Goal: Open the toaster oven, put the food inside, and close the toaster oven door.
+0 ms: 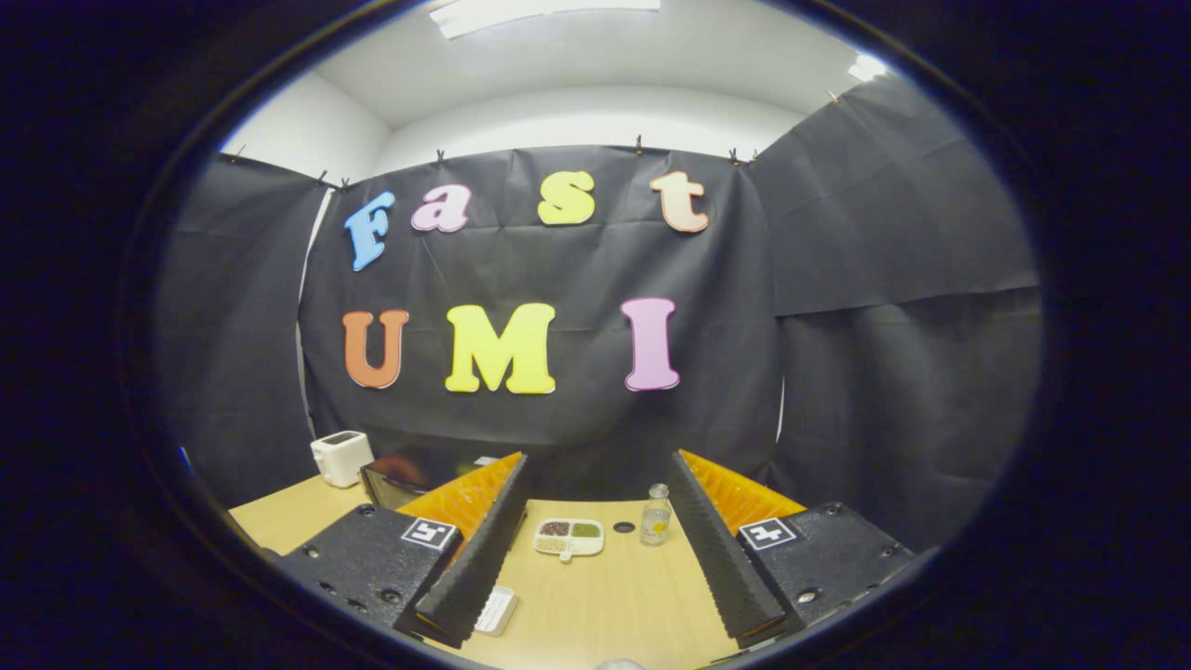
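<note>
Tongs (600, 605): wide apart above the tabletop, holding nothing; bare wood lies between the two fingers.
Tabletop (605, 596): light wood, running from under the tongs to the black cloth wall at the back; its left edge shows beyond the left finger.
Oven (409, 476): task's thing, dark, at the back left, just beyond the left finger and partly hidden by it; whether its door is open I cannot tell.
Toaster (341, 457): white, just left of the oven, near the table's back left corner.
Tray (568, 537): white divided dish with dark and green food, ahead between the fingers, well apart from both.
Bottle (656, 517): small, clear, upright, just right of the tray, near the right finger.
Card (495, 610): small white flat piece beside the left fingertip.
Open room: wood clear between the fingertips and the tray.
</note>
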Demonstrator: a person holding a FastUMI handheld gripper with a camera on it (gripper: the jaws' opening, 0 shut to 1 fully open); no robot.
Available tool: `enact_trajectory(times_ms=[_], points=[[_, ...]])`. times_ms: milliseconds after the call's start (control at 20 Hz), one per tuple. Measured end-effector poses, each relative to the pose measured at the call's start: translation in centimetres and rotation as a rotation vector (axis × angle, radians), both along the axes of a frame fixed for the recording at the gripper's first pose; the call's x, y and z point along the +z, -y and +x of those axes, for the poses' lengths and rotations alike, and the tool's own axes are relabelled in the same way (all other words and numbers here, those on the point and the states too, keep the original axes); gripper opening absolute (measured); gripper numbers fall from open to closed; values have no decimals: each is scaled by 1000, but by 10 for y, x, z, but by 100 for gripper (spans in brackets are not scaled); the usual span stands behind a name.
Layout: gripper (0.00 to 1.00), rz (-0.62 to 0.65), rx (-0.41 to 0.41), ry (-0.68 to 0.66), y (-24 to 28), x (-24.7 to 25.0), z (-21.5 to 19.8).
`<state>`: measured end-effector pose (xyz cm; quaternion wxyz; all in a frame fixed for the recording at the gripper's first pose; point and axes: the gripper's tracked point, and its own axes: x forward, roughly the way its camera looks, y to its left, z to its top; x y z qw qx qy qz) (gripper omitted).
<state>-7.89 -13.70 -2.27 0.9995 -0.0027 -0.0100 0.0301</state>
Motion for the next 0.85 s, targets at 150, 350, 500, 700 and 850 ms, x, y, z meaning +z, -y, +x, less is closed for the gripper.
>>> enact_trajectory(times_ms=[150,350,500,700,850], points=[[95,-15,5,-4,-1,0,-2],[95,-3,13,-7,-4,0,-1],[95,-6,18,-8,-5,-1,0],[96,-3,24,-17,-8,-1,2],[95,-4,27,-15,-10,0,3]])
